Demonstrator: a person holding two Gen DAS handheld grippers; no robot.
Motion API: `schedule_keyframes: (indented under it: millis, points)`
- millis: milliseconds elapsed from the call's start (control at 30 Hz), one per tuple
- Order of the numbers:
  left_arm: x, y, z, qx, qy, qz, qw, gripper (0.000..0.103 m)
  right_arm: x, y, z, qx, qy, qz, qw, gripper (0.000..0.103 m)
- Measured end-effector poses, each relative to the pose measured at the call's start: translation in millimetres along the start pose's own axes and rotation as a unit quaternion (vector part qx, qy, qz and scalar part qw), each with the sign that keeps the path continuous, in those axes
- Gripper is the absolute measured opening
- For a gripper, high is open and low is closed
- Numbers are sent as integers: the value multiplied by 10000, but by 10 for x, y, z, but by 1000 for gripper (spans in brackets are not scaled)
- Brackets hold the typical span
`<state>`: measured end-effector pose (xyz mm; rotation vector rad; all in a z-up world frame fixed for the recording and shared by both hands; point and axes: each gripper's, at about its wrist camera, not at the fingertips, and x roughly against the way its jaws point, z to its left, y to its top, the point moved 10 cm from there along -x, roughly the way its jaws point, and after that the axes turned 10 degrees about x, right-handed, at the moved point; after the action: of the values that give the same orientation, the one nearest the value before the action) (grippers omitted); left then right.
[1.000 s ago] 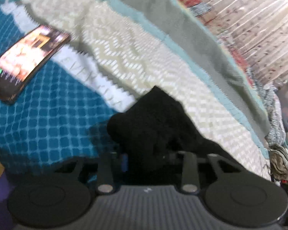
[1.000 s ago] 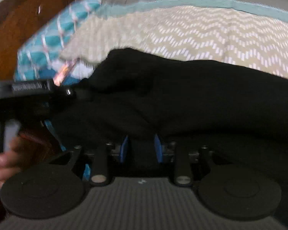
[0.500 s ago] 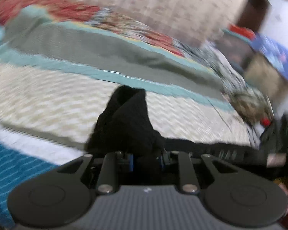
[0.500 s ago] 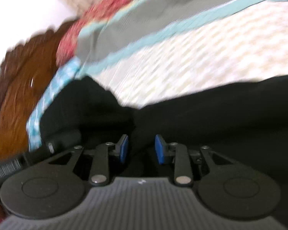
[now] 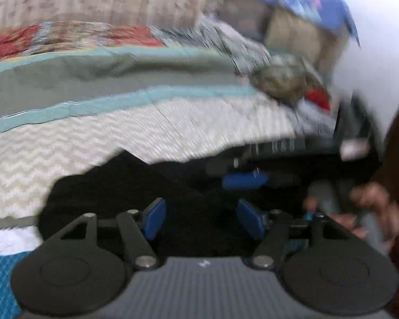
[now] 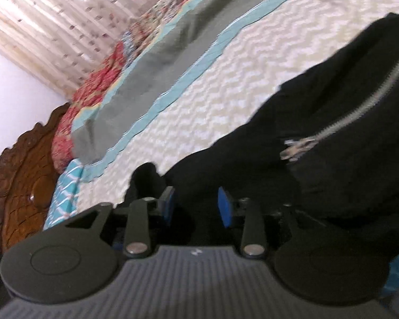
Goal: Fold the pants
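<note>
1. Left gripper (image 5: pixel 200 219): jaws have just been opening. A second ago the blue pads were pinched on a bunched fold of the black pants (image 5: pixel 135 186); now they stand apart, with dark cloth lying between and below them but no pad pressing on it.
2. Right gripper (image 6: pixel 196 207): the same. Its jaws were closed on the cloth a second ago and have just been opening; the pads now stand clear of the fabric, which sits in the gap unclamped.
3. Pants: down on the bed (image 6: pixel 226 85), on the cream zigzag band of the quilt, near its front edge. In the right wrist view the zipper (image 6: pixel 359 106) shows on top of the heap.
4. The phone that lay on the blue part of the quilt a second ago is out of view now; both cameras have swung round to face along the bed.
5. In the left view the other gripper and the person's hand (image 5: pixel 369 215) holding it sit just beside, low on the right. Picture blurred.
6. Reading: one fold has probably been carried over and let go. The cloth looks lumpy rather than flat, so I'd expect smoothing or another fold to be needed.
</note>
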<state>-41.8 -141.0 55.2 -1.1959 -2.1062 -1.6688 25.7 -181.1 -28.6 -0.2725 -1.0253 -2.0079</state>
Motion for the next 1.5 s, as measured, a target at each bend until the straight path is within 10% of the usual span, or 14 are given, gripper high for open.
schedule_keyframes:
  millis: [100, 333, 367, 467, 533, 733, 867, 1000, 1167, 1367, 1500]
  points:
    - [293, 172, 426, 607, 453, -357, 9965, 77, -216, -6, 151, 128, 156, 234, 9995, 71]
    - [494, 225, 1159, 1807, 1102, -477, 9762, 74, -646, -77, 626, 1042, 293, 890, 9901, 76]
    - [468, 235, 1191, 1807, 1181, -439, 9754, 74, -714, -132, 664, 1215, 217, 1005, 9873, 76]
    - [417, 172, 1196, 1777, 1283, -276, 9753, 74, -797, -289, 715, 1693, -51, 1213, 9781, 27]
    - [390, 162, 1140, 1721, 1246, -226, 9769, 74, -612, -247, 761, 1701, 78, 1000, 9803, 20]
    - [204, 335, 822, 1296, 994, -239, 9863, 75, 8, 64, 646, 1849, -344, 63, 9821, 19]
    - [-183, 290, 519, 889, 901, 121, 9919, 75, -69, -48, 117, 1547, -937, 363, 9828, 33]
    - [-756, -65, 526, 320, 1610, 958, 9818, 72, 44, -9, -75, 1191, -1115, 111, 9865, 49]
    - [-718, -81, 493, 351, 1617, 915, 9820, 72, 531, 302, 65, 1531, -1006, -758, 9801, 50]
    - [-414, 196, 411, 574, 1462, 273, 9872, 72, 429, 11, 297, 1861, -465, -426, 9805, 47]
    - [-578, 63, 420, 334, 1700, 607, 9830, 71, 164, -171, 202, 1766, -624, 56, 9823, 42]
